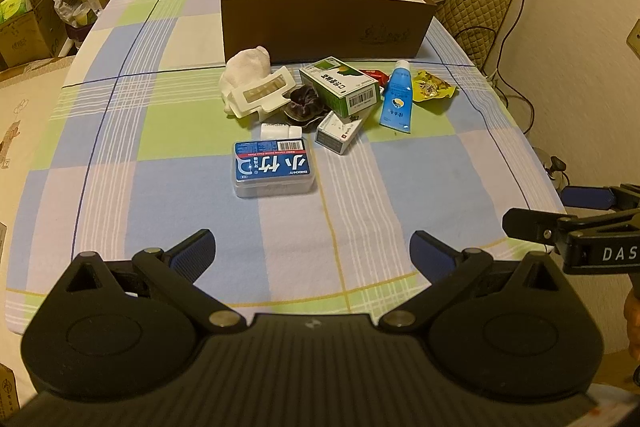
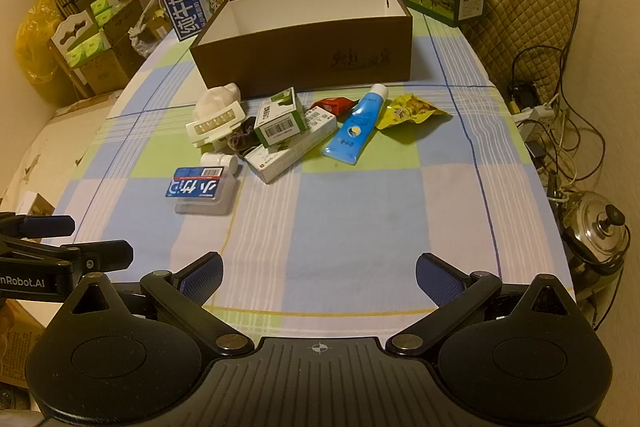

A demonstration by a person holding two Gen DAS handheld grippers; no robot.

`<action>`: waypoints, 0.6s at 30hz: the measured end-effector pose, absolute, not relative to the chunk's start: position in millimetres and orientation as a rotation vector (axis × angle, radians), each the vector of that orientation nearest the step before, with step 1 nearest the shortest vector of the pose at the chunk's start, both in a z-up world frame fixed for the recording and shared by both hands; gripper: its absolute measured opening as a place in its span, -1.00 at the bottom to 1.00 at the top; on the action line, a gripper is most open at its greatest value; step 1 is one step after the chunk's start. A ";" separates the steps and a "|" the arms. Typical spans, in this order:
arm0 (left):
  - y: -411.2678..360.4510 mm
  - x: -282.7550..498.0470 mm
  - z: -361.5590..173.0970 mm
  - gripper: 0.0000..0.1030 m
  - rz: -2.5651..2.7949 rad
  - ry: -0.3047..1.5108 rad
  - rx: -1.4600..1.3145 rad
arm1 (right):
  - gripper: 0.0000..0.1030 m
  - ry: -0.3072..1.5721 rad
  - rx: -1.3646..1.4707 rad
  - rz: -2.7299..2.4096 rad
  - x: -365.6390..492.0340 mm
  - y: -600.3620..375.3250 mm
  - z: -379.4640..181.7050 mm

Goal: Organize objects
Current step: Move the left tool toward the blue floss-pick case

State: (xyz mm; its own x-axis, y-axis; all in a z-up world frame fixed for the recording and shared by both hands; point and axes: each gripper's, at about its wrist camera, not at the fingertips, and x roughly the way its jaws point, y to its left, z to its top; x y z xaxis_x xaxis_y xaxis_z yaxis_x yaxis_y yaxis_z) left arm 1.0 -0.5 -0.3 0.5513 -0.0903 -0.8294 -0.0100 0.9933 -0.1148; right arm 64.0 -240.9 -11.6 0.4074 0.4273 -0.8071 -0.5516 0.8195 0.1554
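Left wrist view: left gripper (image 1: 312, 251) hovers over the near part of the bench (image 1: 280, 227), fingers spread wide, nothing between them. Right gripper (image 2: 318, 275) likewise, fingers fully apart and empty, pitched down toward the cloth.

Clutter sits mid-bench, just in front of the brown box (image 1: 324, 27), which appears empty, though its floor is mostly hidden by the front wall. Nearest item: floss-pick case (image 1: 274, 167), lying flat and apart from the pile. Behind it, a small white bottle (image 1: 280, 130) on its side. Pile proper: green carton (image 1: 340, 87) resting on a longer white carton (image 2: 288, 151), dark scrunchie (image 1: 302, 103), white tray (image 1: 260, 93) leaning on a white cloth bundle (image 1: 246, 67). Blue tube (image 1: 396, 99) lies to the right, touching a yellow snack packet (image 1: 432, 87); a red packet (image 1: 376, 75) is partly hidden.

Judgement: nothing sorted yet; first pick pending. Best start is the isolated case for the left gripper, taken across its short sides, fingers lowered evenly to the cloth before closing. Right gripper suits the tube, gripped mid-body across its width. Lift clear of the box's front wall before release.
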 end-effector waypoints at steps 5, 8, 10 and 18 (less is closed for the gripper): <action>-1.9 3.0 -1.2 0.98 -0.046 0.988 -0.113 | 0.96 0.973 -0.143 0.620 65.6 -241.0 -11.8; -1.8 3.0 -1.3 0.98 -0.045 0.988 -0.113 | 0.96 0.975 -0.142 0.623 70.1 -242.3 -11.4; -1.8 3.0 -1.3 0.98 -0.045 0.988 -0.113 | 0.96 0.976 -0.142 0.624 71.1 -242.5 -11.6; -4.5 7.8 -1.5 0.98 -0.033 0.992 -0.117 | 0.96 0.982 -0.143 0.633 83.9 -242.5 -14.0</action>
